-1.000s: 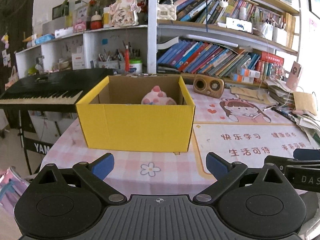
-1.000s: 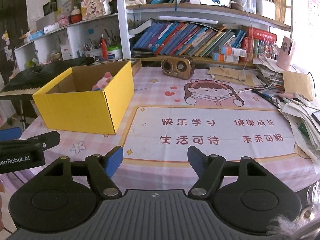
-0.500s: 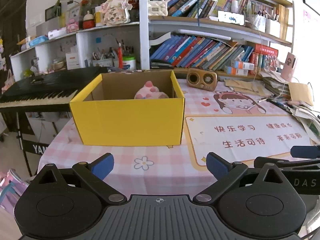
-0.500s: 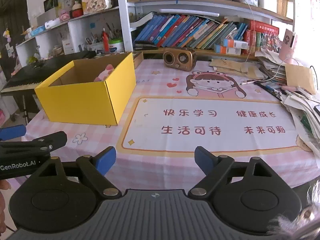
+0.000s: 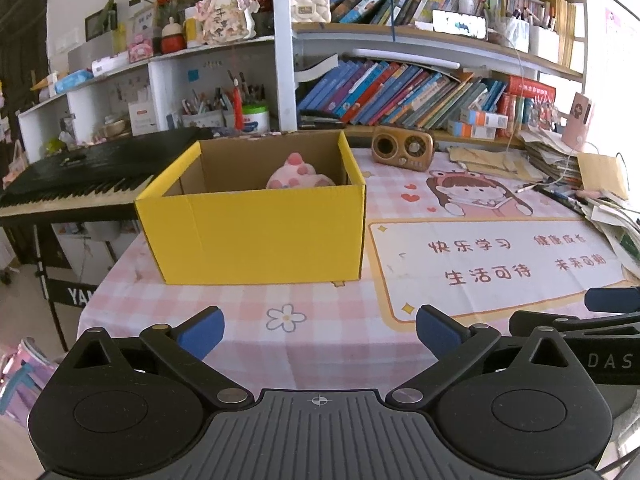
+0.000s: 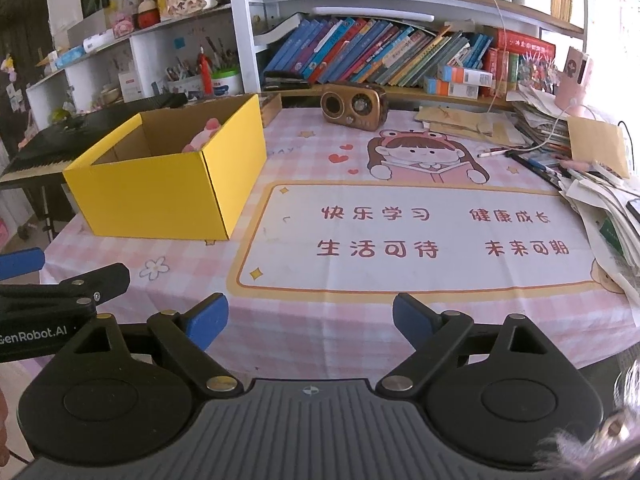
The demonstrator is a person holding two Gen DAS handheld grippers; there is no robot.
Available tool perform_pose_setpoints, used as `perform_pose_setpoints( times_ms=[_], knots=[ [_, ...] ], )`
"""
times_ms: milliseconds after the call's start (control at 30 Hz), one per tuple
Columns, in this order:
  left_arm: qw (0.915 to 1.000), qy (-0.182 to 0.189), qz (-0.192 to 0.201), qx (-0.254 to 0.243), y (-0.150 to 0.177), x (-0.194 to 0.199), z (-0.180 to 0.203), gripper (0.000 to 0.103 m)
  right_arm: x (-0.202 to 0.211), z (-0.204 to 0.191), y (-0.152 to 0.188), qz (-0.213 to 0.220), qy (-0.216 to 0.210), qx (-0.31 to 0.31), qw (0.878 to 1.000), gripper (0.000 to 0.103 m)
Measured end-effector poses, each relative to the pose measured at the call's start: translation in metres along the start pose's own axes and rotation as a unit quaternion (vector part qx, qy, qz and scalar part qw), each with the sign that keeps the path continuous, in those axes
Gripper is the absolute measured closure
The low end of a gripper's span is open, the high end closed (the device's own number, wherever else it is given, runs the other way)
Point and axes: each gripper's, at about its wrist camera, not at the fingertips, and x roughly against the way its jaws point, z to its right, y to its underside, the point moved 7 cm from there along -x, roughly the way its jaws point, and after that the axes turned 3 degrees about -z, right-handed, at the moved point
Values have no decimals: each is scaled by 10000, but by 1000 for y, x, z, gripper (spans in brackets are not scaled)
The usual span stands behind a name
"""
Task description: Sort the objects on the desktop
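1. Left gripper (image 5: 320, 330): jaws wide apart, nothing between them. It hovers over the pink checked tablecloth (image 5: 256, 304) on the near side of the yellow box (image 5: 256, 232).
2. Right gripper (image 6: 310, 320): jaws opening, nothing between them. It sits to the right of the yellow box, over the near edge of the printed desk mat (image 6: 420, 236).
3. Task thing: a pink plush toy (image 5: 298, 174) is already inside the yellow box, against its far wall. Only its top shows above the rim.
4. Likely next pick, judged: the brown retro radio (image 6: 354, 106), beyond the box's far right corner. It is wide and rounded, so the pads could slip off and tip it toward the bookshelf (image 6: 400, 60).
5. Paper stack with pens (image 6: 560, 160), well right of the box: loose sheets may slide or come up several at once, and thin pens can roll out of a grip.
6. The box is open-topped, light cardboard. A low approach could knock its near wall and push it toward the table's left edge, next to the keyboard (image 5: 80, 184).
7. The two grippers are side by side in front of the box. If both reach for it together they could collide.
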Motion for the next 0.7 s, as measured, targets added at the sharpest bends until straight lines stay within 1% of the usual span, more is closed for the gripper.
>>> perform_pose_setpoints(
  times_ms=[167, 333, 433, 700],
  knots=[
    [10000, 20, -37, 6, 1, -1, 1, 0, -1, 2, 1, -56, 9, -34, 10000, 11],
    [9998, 6, -160, 71, 5, -4, -1, 0, -2, 3, 3, -103, 7, -41, 9999, 10],
    [9997, -11, -216, 103, 6, -6, -2, 0, -3, 2, 3, -115, -3, -19, 9999, 6],
    [9996, -22, -240, 123, 7, -7, -2, 0, -5, 2, 3, -155, 39, 20, 9999, 3]
  ],
)
